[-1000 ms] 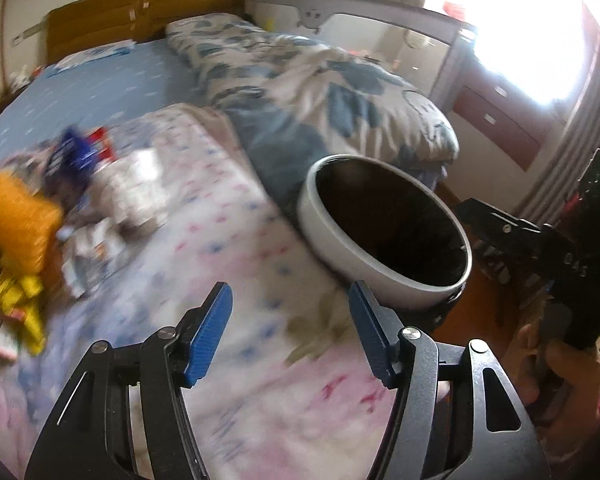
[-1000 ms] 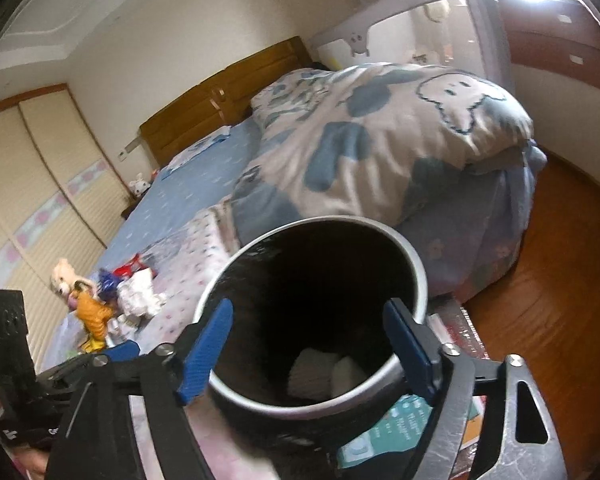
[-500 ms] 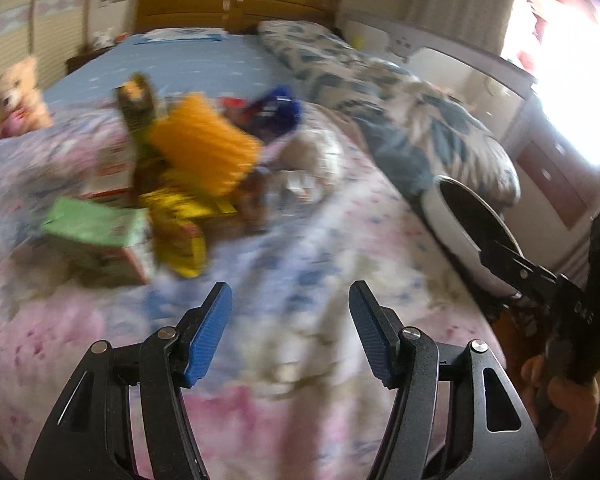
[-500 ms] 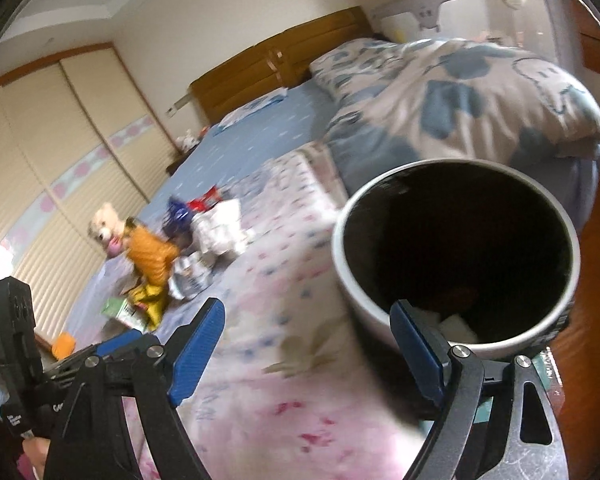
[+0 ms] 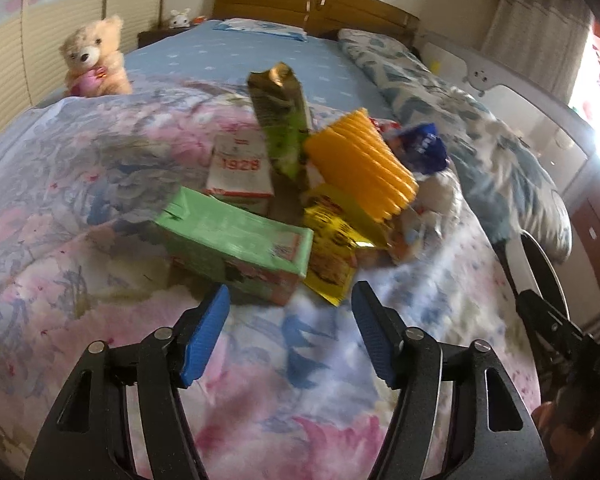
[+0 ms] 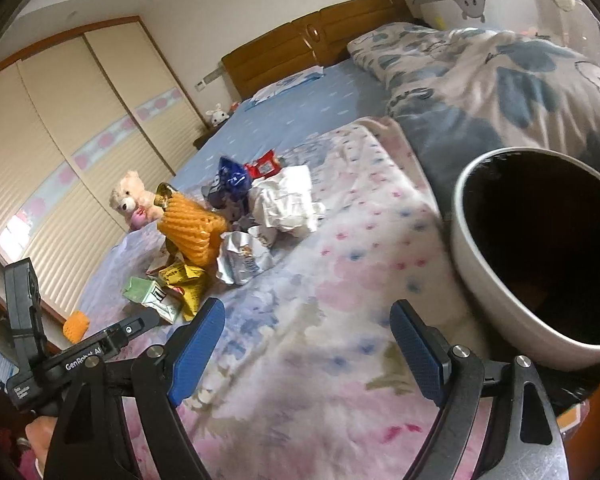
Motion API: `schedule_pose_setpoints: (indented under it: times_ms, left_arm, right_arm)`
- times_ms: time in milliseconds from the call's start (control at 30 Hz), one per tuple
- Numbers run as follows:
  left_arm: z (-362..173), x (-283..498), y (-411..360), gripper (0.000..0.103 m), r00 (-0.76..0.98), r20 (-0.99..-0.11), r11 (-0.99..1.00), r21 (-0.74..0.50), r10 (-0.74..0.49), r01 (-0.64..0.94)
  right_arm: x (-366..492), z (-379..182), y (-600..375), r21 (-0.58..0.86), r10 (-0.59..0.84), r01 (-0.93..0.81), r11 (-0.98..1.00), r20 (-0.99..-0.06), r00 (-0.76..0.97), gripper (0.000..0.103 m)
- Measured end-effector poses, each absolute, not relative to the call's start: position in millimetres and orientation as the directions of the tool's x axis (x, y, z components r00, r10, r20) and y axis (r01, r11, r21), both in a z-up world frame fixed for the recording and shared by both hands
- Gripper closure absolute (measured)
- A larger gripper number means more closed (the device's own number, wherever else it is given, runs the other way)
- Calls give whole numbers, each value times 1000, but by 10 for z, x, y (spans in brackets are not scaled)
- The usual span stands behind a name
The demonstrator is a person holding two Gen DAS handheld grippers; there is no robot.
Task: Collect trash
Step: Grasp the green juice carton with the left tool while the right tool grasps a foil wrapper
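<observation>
Both views had swung off the bin (image 6: 500, 280) and onto the trash pile (image 5: 300, 200) mid-bed (image 5: 80, 240). Left gripper (image 5: 290, 332) hung just short of the green carton (image 5: 236, 240), jaws apart and holding nothing; they had just widened a little. Right gripper (image 6: 306, 344) stood wide and empty over bare blanket, bin just beside its right finger, pile well apart. Something pale earlier seemed to lie in the bin; its inside now read black. Next pick likely: the carton.
</observation>
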State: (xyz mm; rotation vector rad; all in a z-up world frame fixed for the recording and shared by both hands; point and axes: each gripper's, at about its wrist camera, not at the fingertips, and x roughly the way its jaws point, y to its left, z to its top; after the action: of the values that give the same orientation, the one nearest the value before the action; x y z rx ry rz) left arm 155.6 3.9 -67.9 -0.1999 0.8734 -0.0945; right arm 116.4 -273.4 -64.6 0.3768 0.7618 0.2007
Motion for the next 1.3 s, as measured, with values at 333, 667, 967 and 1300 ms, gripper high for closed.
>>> schedule_pose_setpoints:
  times_ms: [333, 667, 967, 1300]
  left_arm:
    - [-792, 1811, 104, 32, 625, -775, 982, -177, -96, -68]
    - [-873, 1678, 556, 32, 616, -786, 984, -142, -48, -105]
    - [-866, 1588, 677, 24, 618, -778, 963, -236, -109, -128]
    - [-928, 1907, 571, 34, 597, -802, 958, -148, 29, -246]
  right_arm:
    - [1590, -747, -2405, 431, 374, -87, 898, -644, 668, 17]
    - [1994, -894, -2104, 418, 393, -113, 902, -680, 619, 46]
    - [1961, -906, -2072, 400, 385, -125, 908, -679, 624, 75]
    - [1739, -794, -2127, 415, 398, -132, 900, -661, 636, 78]
